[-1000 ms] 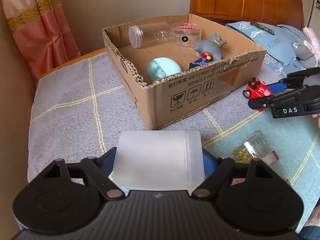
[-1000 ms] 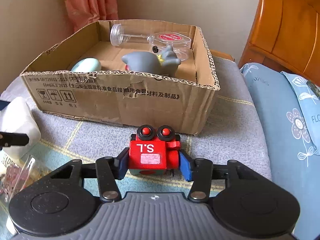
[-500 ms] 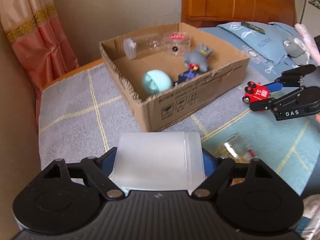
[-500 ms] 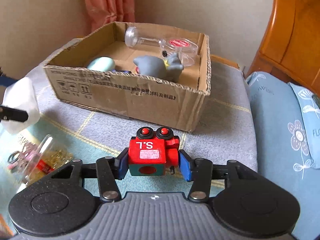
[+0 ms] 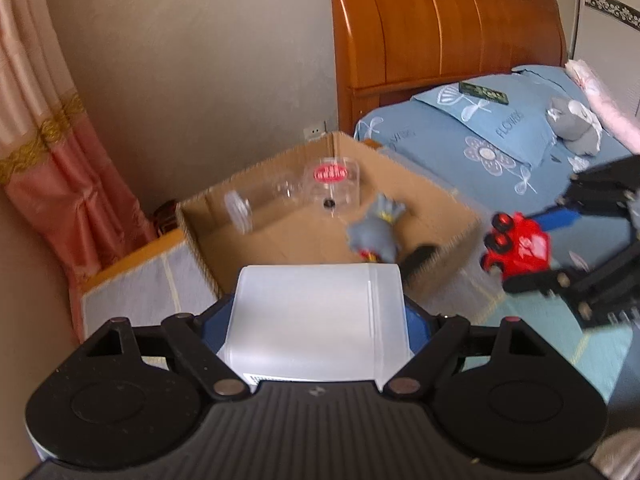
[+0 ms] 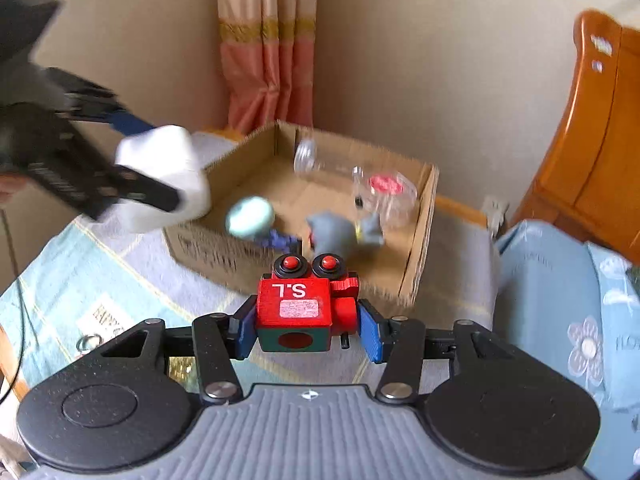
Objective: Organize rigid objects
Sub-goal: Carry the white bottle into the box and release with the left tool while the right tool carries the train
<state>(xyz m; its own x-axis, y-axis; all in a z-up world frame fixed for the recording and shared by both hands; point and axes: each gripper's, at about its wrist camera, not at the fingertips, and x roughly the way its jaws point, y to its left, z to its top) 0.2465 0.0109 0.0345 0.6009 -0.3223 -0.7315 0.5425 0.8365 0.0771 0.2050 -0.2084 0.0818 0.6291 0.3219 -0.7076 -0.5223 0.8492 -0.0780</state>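
My left gripper (image 5: 318, 316) is shut on a frosted white plastic box (image 5: 316, 320), held in the air in front of the open cardboard box (image 5: 460, 216). My right gripper (image 6: 306, 326) is shut on a red toy train (image 6: 306, 306) marked "S.L", lifted above the mat just before the cardboard box (image 6: 420, 240). Each gripper shows in the other's view: the right gripper (image 5: 516, 252) with the red train (image 5: 516, 248), and the left gripper (image 6: 160, 176) with the white box (image 6: 160, 172). Inside the cardboard box lie a grey toy figure (image 6: 340, 232), a teal egg (image 6: 250, 216), a clear bottle (image 6: 308, 158) and a clear round tub (image 6: 386, 196).
A small clear jar (image 6: 90, 344) lies on the teal and grey mat (image 6: 56, 280) at the lower left. A blue floral pillow (image 5: 480, 136) and a wooden headboard (image 5: 440, 28) stand at the right. A pink curtain (image 5: 52, 160) hangs at the left.
Both grippers have risen with their loads, so the cardboard box now sits lower and farther in both views. The right gripper with the train has come closer to the box's right end.
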